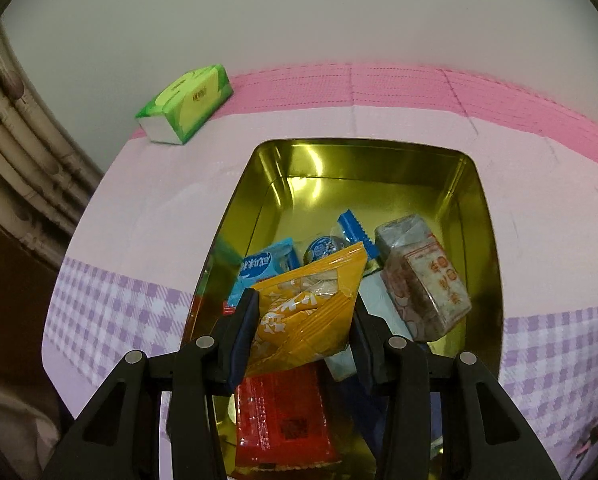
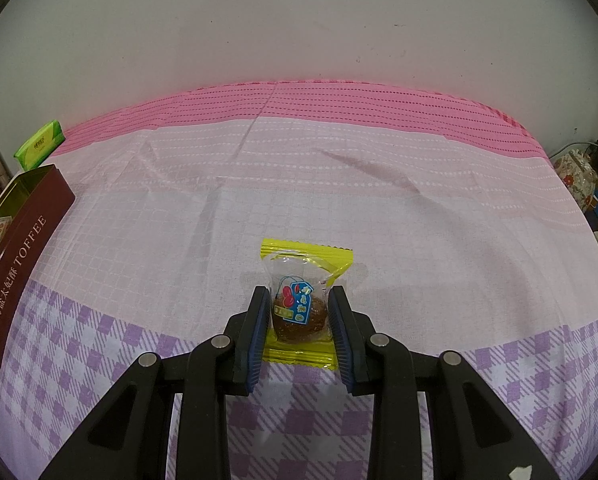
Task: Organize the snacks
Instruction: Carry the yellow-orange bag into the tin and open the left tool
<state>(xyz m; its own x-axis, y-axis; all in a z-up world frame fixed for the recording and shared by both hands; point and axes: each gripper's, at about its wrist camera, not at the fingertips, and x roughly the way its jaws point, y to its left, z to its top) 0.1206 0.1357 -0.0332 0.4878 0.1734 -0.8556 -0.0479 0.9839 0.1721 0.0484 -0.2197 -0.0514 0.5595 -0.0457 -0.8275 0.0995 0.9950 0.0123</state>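
Surface (image 2: 339,184) covered by a pink and purple-check cloth, against a pale wall. Gold-lined tin (image 1: 471,184) sits open on it at left; its dark red outer side reads TOFFEE in the right wrist view. Green tissue pack (image 1: 187,104) lies at the far left corner of the surface, well apart from the tin.

Inside the tin: clear-wrapped cake block (image 1: 423,276) along the right wall, red packet (image 1: 283,420) at the near end, light blue packet (image 1: 263,264) on the left, small round blue-wrapped piece (image 1: 321,249) behind it.

Left gripper (image 1: 305,320) over the tin, fingers clamped on an orange snack packet (image 1: 311,304), held above the other snacks.

Right gripper (image 2: 299,320) low on the cloth, fingers pressed against both sides of a yellow-edged clear packet (image 2: 299,280) with a brown cake inside; packet lies flat on the surface, well right of the tin.
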